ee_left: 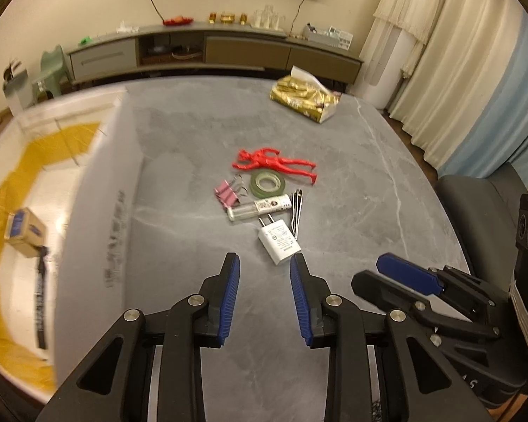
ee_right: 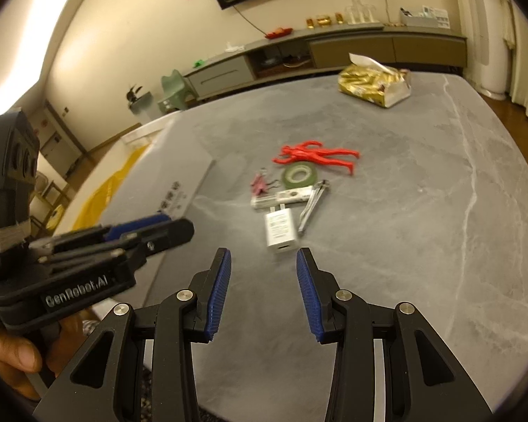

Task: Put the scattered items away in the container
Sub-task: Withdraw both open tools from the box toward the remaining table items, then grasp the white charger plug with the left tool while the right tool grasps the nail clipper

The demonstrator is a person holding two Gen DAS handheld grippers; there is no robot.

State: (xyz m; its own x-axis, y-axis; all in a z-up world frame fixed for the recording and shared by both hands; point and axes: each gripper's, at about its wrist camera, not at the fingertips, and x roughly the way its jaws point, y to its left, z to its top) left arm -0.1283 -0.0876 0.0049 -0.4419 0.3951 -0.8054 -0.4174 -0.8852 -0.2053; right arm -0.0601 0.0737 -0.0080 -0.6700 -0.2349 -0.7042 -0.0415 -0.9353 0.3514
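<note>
Grey, marbled desk (ee_left: pixel 352 183) with pale veins. At centre, a red plastic figure (ee_left: pixel 274 163); at its 6 o'clock, a dull green tape roll (ee_left: pixel 266 183). At the roll's 9 o'clock, pink binder clips (ee_left: pixel 224 193) with silver handles. Clear bottle (ee_left: pixel 258 207) with a white label, then a white charger plug (ee_left: pixel 280 241) printed with grey text, and silver tweezers (ee_left: pixel 296 211) at its 2 o'clock. At 1 o'clock, far off, a gold patterned tissue pack (ee_left: pixel 304 96). At 9 o'clock, a white container (ee_left: pixel 98 190) lined in yellow, holding a tan and blue box (ee_left: pixel 24 232). Black grippers, blue ribbed pads (ee_left: pixel 230 299) inside the jaws.
</note>
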